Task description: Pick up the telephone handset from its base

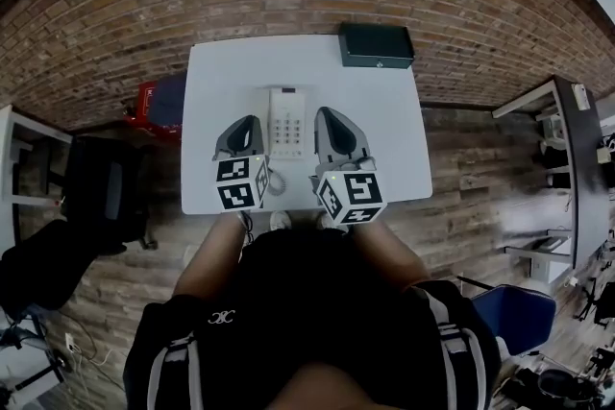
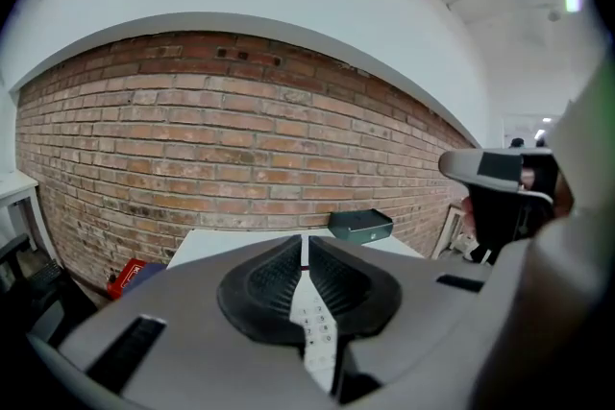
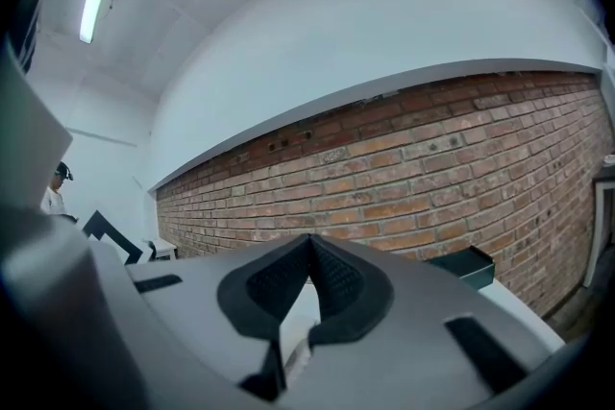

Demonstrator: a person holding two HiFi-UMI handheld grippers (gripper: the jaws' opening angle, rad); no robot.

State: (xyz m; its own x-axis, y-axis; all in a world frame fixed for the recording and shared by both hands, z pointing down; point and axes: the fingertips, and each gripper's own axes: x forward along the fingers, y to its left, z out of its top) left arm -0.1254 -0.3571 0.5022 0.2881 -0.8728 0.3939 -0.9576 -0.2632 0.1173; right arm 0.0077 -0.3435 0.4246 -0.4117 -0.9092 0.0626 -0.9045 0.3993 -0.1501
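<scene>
Above the person's dark shirt at frame bottom, the left gripper and right gripper are held flanking the telephone at mid-counter, fingers closed and empty, presumably staged for the pickup.

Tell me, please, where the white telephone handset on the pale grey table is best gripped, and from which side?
Grip the white telephone handset mid-length, across its narrow width, coming down from above. It lies flat, long axis pointing away from the person, so jaws probably straddle its long sides best. The left gripper sits closest, but is shut and must open first.
</scene>
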